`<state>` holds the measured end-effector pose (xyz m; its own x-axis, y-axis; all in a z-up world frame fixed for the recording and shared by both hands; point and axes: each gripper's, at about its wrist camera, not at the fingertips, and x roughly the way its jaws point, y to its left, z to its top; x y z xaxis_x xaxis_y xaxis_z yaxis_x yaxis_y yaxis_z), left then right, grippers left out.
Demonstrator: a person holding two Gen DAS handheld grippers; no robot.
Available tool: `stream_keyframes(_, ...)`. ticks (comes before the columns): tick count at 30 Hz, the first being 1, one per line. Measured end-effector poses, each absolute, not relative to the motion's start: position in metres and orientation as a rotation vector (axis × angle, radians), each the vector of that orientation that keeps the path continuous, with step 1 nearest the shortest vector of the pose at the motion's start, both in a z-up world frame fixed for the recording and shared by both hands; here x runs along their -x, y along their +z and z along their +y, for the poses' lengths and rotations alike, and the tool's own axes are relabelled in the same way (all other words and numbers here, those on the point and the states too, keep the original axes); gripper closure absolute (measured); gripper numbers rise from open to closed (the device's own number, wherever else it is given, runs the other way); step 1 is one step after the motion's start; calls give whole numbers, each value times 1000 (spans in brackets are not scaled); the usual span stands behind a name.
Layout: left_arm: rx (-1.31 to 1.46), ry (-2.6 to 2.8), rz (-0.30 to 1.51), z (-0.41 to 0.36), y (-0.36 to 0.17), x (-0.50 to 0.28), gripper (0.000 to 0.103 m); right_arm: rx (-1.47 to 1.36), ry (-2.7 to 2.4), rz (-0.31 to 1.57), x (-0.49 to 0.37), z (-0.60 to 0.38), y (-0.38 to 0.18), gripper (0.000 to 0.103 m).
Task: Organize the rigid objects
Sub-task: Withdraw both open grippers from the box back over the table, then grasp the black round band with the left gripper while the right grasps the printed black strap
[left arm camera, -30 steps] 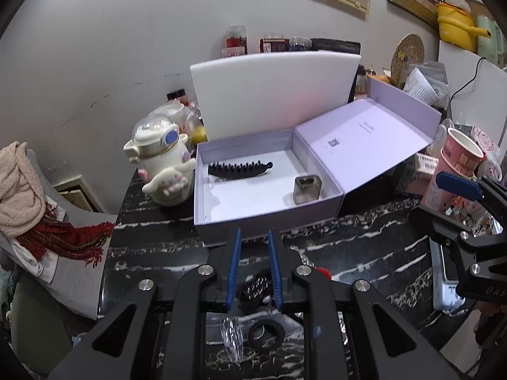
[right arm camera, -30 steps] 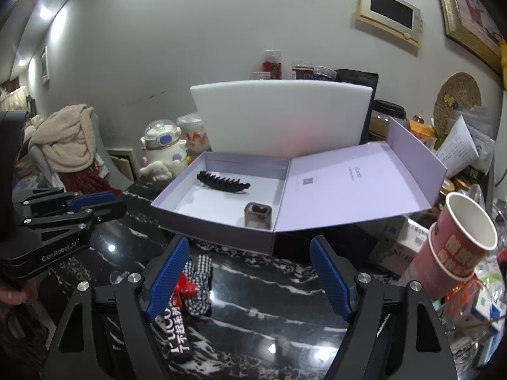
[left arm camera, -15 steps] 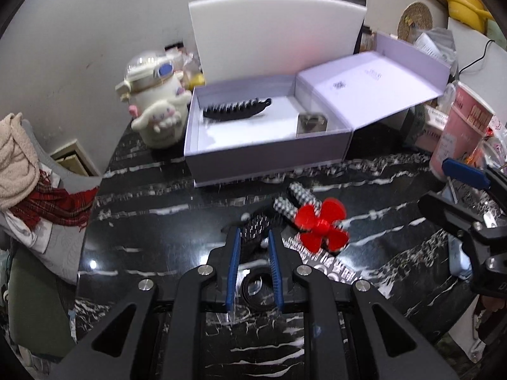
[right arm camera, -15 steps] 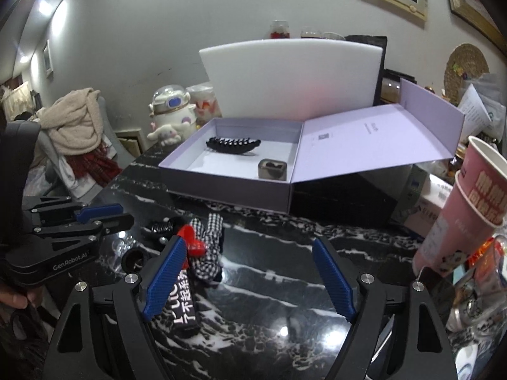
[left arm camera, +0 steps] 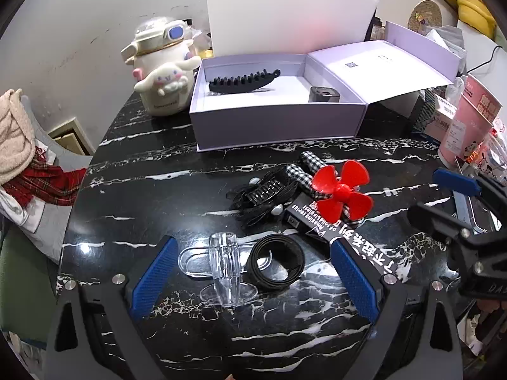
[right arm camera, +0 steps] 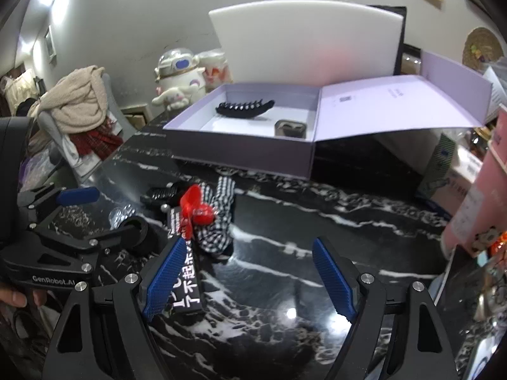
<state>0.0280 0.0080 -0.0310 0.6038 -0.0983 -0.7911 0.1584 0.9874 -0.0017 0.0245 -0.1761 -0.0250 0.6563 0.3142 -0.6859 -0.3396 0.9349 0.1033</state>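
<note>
Between the spread blue pads of the left claw (left arm camera: pixel 250 272), on the black marble tabletop (left arm camera: pixel 142 190) near its front edge, lie a clear plastic hair clip (left arm camera: pixel 221 266) and, touching it on the right, a black ring-shaped band (left arm camera: pixel 275 261); the jaws have just been opening and press on neither thing, so this claw stands released. Just behind these sits a black lace hair clip (left arm camera: pixel 263 193), then a gingham bow with a red flower (left arm camera: pixel 342 193) lying over a black strip with white lettering (left arm camera: pixel 320 224). The right claw (right arm camera: pixel 247 278) is also released, its jaws wide apart over bare marble, with that lettered strip beside its left pad. Toward the back edge an open lavender box (left arm camera: pixel 279 126) holds a black claw clip (left arm camera: pixel 240 80) and a small dark square clip (left arm camera: pixel 323 95). A white cartoon-dog jar (left arm camera: pixel 161 79) stands just left of the box, and a pink paper cup (left arm camera: pixel 469 126) at the right edge.
</note>
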Motion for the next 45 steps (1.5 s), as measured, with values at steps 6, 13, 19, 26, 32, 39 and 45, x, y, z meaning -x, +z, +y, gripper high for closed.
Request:
stream_keyframes(6,-72,-148,915,13,-38,-27,5,35,389,807,-27,-166,-40,21)
stream_keyframes(13,-86,-164,915,14,-45,-25,5,49,417,821,-28,-155,-53,21)
stream_keyframes(19,-74,-171,939,15,-53,-31,5,86,416,820,-29,-149,-60,21)
stream_keyframes(26,-43,-188,975,15,-66,-35,5,99,441,801,-29,-146,-63,28)
stream_keyframes(32,-52,-180,971,13,-71,-38,5,104,461,796,-29,-145,-62,33)
stream_keyframes(39,-90,-185,946,14,-73,-36,5,91,480,799,-28,-143,-63,33)
stream_keyframes(45,-96,-193,937,19,-74,-35,5,87,483,795,-25,-142,-64,33)
